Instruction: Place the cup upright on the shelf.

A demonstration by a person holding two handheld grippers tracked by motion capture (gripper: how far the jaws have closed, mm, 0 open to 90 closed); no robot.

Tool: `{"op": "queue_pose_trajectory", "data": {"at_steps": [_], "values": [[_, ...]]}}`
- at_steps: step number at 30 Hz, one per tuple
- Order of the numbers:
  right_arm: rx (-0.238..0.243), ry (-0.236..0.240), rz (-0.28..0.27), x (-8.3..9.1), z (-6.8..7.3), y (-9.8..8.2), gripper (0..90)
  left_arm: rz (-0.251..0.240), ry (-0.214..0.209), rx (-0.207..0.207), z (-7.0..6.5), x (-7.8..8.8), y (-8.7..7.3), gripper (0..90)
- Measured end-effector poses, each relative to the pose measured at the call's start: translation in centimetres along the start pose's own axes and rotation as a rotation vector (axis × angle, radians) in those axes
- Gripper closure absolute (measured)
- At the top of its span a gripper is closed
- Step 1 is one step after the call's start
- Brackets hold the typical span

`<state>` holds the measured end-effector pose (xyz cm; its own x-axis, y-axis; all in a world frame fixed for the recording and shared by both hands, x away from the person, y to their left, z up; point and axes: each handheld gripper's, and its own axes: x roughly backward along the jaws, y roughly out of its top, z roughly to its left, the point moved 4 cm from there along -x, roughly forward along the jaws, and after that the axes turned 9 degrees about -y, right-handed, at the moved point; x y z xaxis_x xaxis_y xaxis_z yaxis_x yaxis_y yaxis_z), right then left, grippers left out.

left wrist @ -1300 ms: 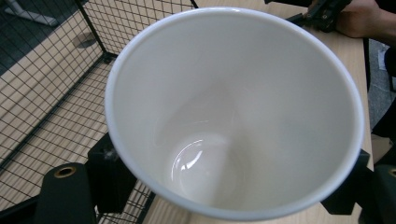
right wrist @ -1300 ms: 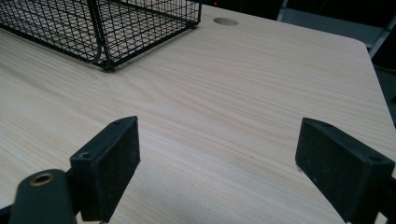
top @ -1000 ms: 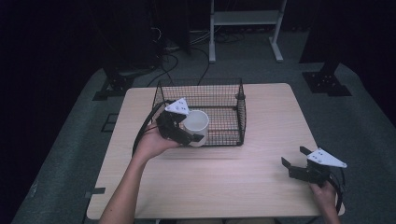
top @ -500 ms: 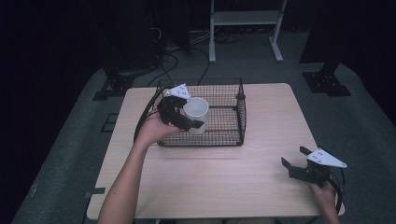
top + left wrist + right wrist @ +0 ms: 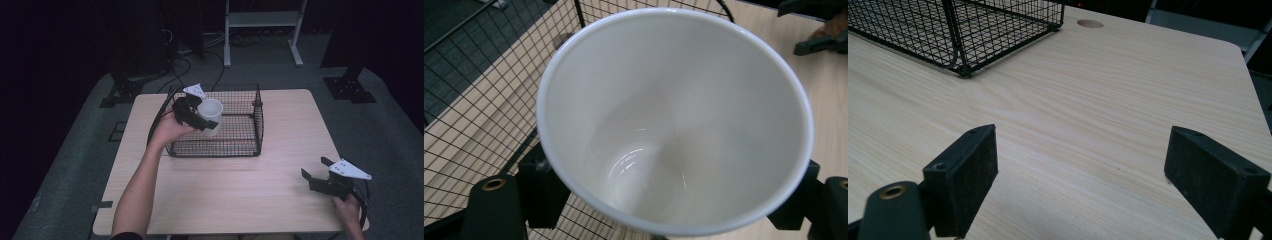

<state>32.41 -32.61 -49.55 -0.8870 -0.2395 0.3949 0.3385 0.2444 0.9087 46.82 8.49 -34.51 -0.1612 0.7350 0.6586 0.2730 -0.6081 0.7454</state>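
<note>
Pale wooden rectangular table (image 5: 260,200), round hole near its far right corner. On its far half, left of centre, black wire-mesh rectangular basket (image 5: 240,145), open at the top. Held over the basket's near-left part, tilted, mouth turned up and toward the right: white tapered cup (image 5: 210,114), glossy inside and empty, as seen in the left gripper view (image 5: 674,120). Clamped across the cup's wall from outside, one black pad on each side: left gripper (image 5: 200,120), forearm reaching in from the near edge. Near the table's near-right corner, well apart from basket and cup: right gripper (image 5: 316,170), jaws spread wide, nothing between them, bare wood beneath (image 5: 1080,165).
</note>
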Motion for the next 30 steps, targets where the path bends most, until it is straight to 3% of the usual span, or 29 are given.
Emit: {"op": "queue_pose_trajectory", "data": {"at_steps": [6,10,14,30], "values": [[-0.001,0.003,0.0,0.0,0.0,0.0,13.1,0.019,0.004,0.014,1.1,-0.9,0.2,21.4],[-0.002,0.004,0.0,0.0,0.0,0.0,13.1,0.006,0.008,0.026,1.8,-1.4,0.1,21.4],[-0.003,0.006,0.0,0.0,0.0,0.0,13.1,0.03,0.005,0.042,2.4,-2.3,-0.3,21.4],[-0.001,0.01,0.0,0.0,0.0,0.0,13.1,0.053,-0.01,0.095,4.4,-4.8,-1.5,21.2]]}}
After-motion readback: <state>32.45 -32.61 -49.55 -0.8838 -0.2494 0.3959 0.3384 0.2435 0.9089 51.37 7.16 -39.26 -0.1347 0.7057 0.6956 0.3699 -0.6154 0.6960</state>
